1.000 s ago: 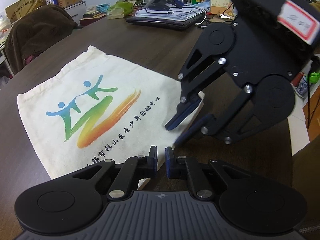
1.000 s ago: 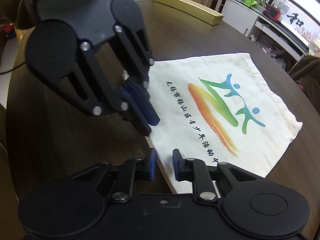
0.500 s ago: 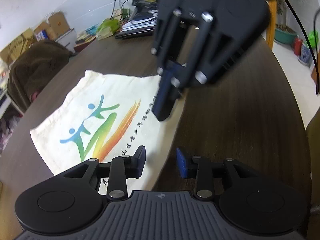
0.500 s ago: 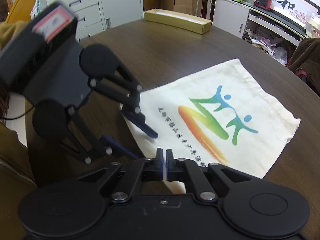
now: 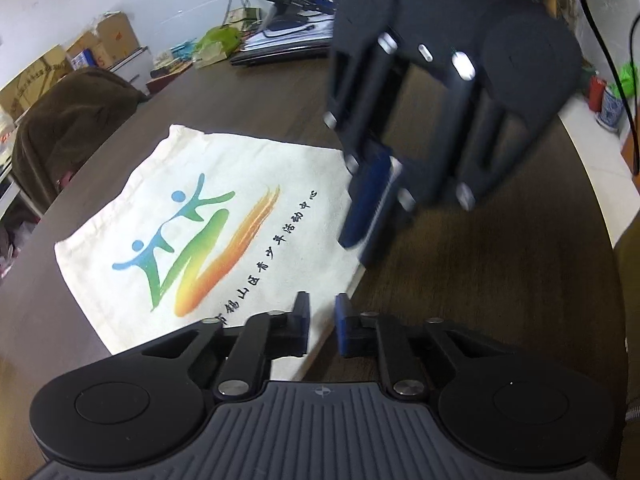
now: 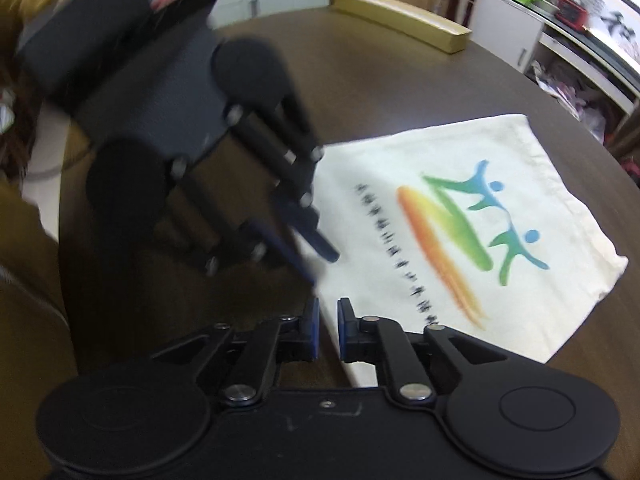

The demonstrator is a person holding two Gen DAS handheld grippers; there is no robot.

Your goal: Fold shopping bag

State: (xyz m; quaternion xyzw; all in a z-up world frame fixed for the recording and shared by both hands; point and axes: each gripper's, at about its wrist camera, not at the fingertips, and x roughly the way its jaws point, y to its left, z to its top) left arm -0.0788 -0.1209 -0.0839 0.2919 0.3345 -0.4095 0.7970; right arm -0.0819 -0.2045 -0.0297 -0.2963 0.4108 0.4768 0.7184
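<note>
Bag (image 5: 224, 208) lies flat and unfolded on the table (image 5: 480, 280), print up, so I judge the first fold has not begun: this is the step of taking hold of its near edge. My left tongs (image 5: 322, 320) have just been closing and stand all but clenched over that edge; I cannot tell whether any cloth is caught. My right tongs (image 6: 328, 320) have just been opening to a narrow gap, with the hem lying in it but not squeezed, so I call them released. Next, I think, both must bite the hem squarely, then lift and carry it over to the far edge together.

Left view shows the right tongs blurred over the bag's corner, and a draped chair (image 5: 68, 120). Right view shows instead the left tongs' tips at the other near corner, and a long box (image 6: 400, 20).
</note>
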